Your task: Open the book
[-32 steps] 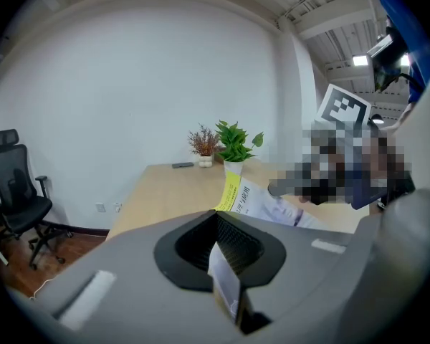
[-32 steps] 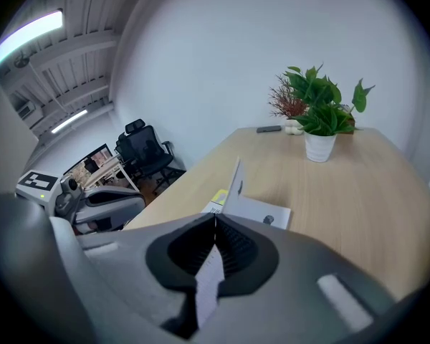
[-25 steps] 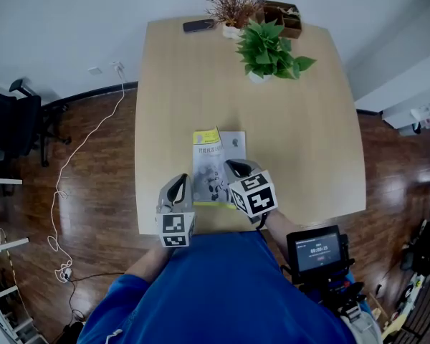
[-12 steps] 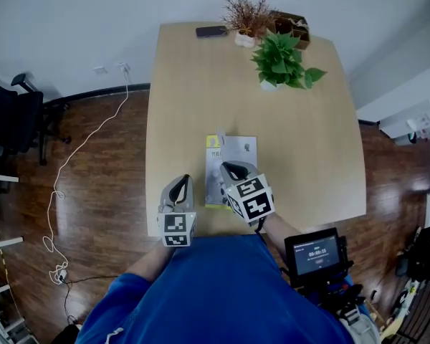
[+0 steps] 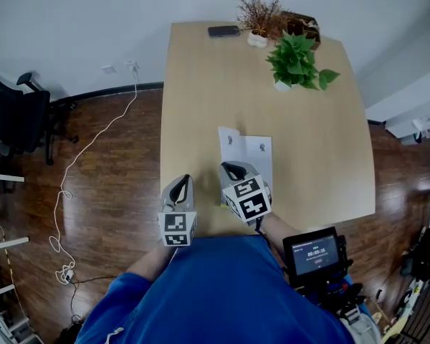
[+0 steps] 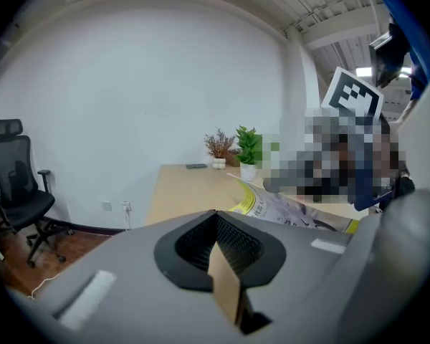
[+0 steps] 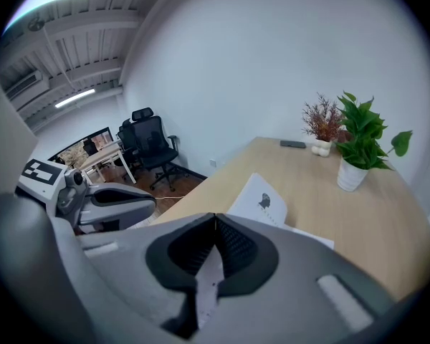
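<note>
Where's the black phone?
In the head view, the black phone lies at the far edge of the table, just left of the dried reddish plant.

Both grippers are sitting side by side near 6 o'clock in the head view, close in front of the torso. The left gripper (image 5: pixel 181 185) is pointing to 12 o'clock, jaws pressed together on nothing. The right gripper (image 5: pixel 230 168) is angling toward 11 o'clock, jaws pinching a white leaf of the book (image 5: pixel 249 156). The left forearm (image 5: pixel 149 260) and right forearm (image 5: pixel 276 228) are reaching in from 6 o'clock.
</note>
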